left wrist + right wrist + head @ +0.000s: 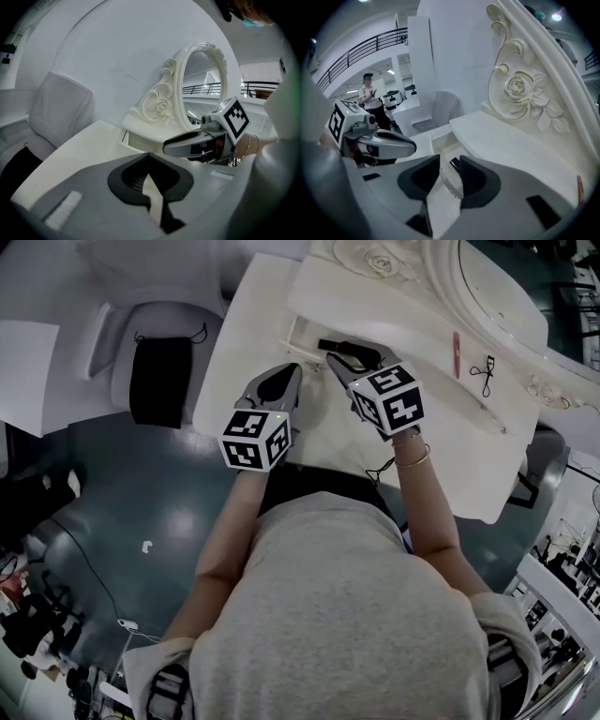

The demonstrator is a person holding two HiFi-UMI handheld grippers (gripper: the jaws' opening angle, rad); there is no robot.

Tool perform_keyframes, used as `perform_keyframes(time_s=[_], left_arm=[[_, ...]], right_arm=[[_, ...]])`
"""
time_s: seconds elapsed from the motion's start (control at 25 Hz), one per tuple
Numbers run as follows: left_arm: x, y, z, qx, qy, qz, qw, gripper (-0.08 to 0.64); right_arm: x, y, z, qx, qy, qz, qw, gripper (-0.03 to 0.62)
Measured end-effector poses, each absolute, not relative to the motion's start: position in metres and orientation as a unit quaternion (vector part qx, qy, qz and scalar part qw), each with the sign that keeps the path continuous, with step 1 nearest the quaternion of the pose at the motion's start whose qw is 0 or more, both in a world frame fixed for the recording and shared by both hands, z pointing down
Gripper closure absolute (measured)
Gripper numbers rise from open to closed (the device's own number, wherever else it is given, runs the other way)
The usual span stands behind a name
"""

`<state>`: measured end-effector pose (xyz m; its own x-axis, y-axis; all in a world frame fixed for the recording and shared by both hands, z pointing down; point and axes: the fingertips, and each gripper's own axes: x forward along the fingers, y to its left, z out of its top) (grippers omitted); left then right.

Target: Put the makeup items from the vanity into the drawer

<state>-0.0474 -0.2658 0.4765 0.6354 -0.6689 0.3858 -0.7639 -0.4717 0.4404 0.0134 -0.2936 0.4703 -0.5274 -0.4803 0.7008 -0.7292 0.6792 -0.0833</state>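
The white vanity point(441, 446) has a small drawer point(292, 334) standing open at its left. A slim black makeup item point(328, 343) lies in the drawer, also visible as the black item point(453, 163) between the right jaws and below them. My right gripper point(336, 360) hovers over the drawer, open, its pads apart and pressing on nothing. My left gripper point(292, 371) is beside it above the tabletop, jaws shut and empty. A pink stick point(457, 354) and a black eyelash curler point(485, 371) lie on the vanity to the right.
An ornate white mirror frame point(487, 296) with a carved rose point(518, 89) stands at the back of the vanity. A white chair holding a black bag point(159, 371) sits to the left. A person point(372, 96) stands far off in the hall.
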Motion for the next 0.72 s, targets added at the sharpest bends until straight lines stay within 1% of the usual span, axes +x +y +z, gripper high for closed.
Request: perform_keyframes(time_s=[0.4, 0.56, 0.72], left_arm=[[-0.04, -0.268, 0.458, 0.865, -0.41, 0.08, 0.279, 0.551], [-0.029, -0.268, 0.45, 0.877, -0.391, 0.095, 0.262, 0.551], [-0.016, -0.267, 0.438, 0.888, -0.377, 0.099, 0.243, 0.551]], right_arm=[[0.027, -0.286, 0.439, 0.384, -0.858, 0.168, 0.297, 0.442], [0.038, -0.281, 0.423, 0.409, -0.854, 0.167, 0.274, 0.427], [0.05, -0.273, 0.409, 0.425, -0.852, 0.157, 0.262, 0.426]])
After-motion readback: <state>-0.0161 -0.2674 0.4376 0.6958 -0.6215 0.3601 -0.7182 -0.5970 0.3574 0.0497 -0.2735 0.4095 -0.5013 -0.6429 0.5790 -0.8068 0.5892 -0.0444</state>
